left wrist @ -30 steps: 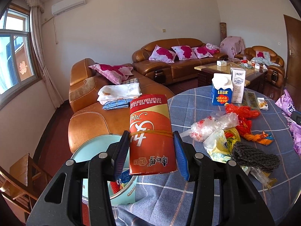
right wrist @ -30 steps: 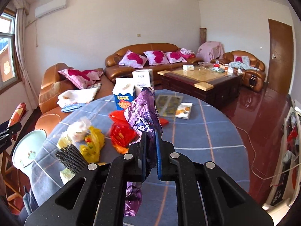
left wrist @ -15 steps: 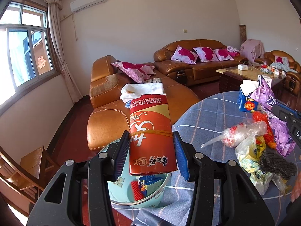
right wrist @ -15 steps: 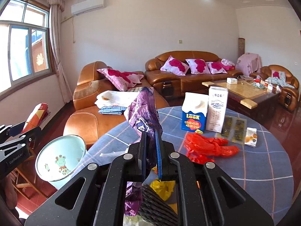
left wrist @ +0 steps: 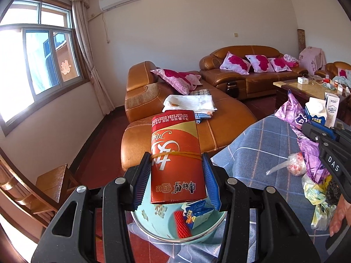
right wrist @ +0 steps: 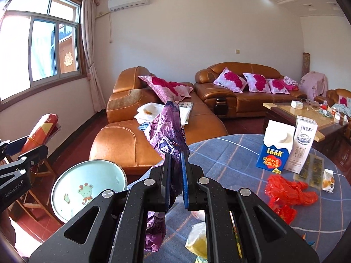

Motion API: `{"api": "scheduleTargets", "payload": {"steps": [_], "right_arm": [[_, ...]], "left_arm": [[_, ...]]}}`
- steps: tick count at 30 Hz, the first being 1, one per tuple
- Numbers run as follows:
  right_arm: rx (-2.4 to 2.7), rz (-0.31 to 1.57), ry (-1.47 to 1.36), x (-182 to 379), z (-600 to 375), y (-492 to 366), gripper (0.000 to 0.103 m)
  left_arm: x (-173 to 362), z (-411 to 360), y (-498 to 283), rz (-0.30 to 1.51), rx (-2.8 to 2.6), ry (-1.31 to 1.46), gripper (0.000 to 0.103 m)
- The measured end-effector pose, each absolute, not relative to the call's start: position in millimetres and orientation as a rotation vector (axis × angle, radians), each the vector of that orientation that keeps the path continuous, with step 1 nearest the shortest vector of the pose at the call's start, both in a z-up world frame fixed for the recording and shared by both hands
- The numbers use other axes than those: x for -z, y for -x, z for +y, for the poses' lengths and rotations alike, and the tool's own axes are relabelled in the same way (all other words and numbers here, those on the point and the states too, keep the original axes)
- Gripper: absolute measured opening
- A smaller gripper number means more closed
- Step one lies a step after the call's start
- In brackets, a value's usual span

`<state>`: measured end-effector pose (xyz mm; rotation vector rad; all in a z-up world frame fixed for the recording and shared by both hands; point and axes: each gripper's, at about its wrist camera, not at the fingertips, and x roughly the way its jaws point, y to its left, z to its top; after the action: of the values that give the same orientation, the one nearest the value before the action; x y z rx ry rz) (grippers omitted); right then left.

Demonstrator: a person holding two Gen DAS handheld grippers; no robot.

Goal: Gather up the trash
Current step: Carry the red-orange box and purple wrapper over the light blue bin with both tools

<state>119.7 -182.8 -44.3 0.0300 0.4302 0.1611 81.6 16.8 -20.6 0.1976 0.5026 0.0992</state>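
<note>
A red and gold box with a rubber band round it stands upright between the blue pads of my left gripper, which is shut on it. Right below it is the pale blue bin, holding a red mesh and a small blue carton. My right gripper is shut on a crumpled purple wrapper, at the table's edge beside the bin. The left gripper with the red box shows at the far left of the right wrist view.
On the round table with a blue checked cloth stand two milk cartons, a red plastic bag, snack packets and a yellow bag. An orange leather sofa lies behind the bin. A wooden chair stands at the left.
Both grippers have swung left across the table. The bin now lies right under the red box, and the purple wrapper has come to the table's edge near the bin.
</note>
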Motion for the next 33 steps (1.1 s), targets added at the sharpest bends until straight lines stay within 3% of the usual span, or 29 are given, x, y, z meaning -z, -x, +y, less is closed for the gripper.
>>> {"api": "scheduleTargets", "payload": {"steps": [33], "right_arm": [[-0.392,0.49,0.144,87,-93,-165,0.01]], "left_arm": [[25,64,-102,0.537,-0.301,-0.234,0.047]]}}
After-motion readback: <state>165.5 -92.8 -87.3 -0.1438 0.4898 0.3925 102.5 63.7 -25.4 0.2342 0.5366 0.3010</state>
